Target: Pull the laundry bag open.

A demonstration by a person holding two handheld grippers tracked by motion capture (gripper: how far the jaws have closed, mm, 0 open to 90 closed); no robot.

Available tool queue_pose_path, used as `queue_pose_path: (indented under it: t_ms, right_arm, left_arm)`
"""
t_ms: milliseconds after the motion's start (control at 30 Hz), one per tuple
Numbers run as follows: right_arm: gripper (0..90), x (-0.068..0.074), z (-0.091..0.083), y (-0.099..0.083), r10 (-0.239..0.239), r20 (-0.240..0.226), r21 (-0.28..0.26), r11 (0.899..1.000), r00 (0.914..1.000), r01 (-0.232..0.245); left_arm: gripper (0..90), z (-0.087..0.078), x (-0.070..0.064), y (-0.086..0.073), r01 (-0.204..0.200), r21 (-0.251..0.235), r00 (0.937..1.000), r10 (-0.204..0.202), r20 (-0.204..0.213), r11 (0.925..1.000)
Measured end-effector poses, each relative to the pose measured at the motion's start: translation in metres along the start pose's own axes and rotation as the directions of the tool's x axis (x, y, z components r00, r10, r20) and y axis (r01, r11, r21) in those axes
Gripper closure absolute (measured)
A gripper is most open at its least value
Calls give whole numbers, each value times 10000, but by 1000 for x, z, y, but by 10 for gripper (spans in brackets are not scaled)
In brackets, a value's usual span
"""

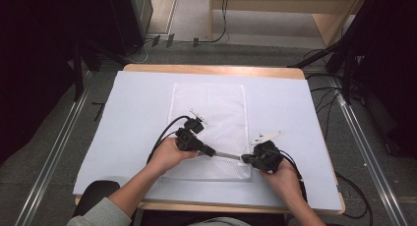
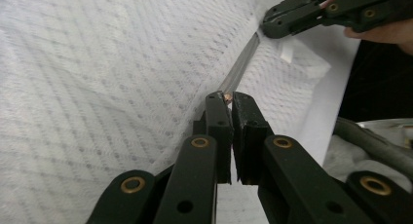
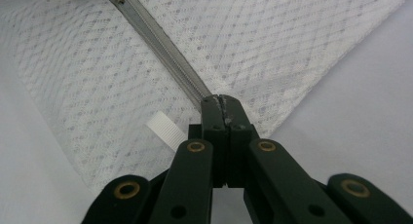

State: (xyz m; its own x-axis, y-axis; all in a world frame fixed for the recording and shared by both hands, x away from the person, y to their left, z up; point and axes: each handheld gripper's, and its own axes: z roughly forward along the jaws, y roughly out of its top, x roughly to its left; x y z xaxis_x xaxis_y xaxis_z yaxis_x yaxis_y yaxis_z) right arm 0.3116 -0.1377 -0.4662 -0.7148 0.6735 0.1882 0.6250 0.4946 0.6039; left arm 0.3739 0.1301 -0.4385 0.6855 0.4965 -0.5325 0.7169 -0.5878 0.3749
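White sheet (image 1: 133,118) covers the table w/ a mesh bag (image 1: 209,113) flat at centre, zipper (image 1: 227,156) along its near edge between left gripper (image 1: 210,152) and right gripper (image 1: 244,158), cables trailing off both. Left gripper view shows jaws clenched on the copper-coloured zip pull (image 2: 227,98), too small to see from the high view; right gripper view shows jaws clamped on the zipper's end, plus a ribbed white tab (image 3: 165,130) beside it. Bag's far end is cut off in both gripper views; hands hide the near corners from above.
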Motion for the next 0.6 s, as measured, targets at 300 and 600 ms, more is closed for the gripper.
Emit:
queue_pose_path:
  t_ms: [300, 600]
  right_arm:
    - [900, 0, 0, 0, -10, 21, -18, 10000, 10000, 10]
    - [900, 1, 0, 0, -21, 12, -42, 10000, 10000, 21]
  left_arm:
    - [882, -5, 2, -1, 78, -58, 10000, -78, -15, 10000]
    - [883, -10, 3, -3, 73, -36, 9999, -73, -127, 10000]
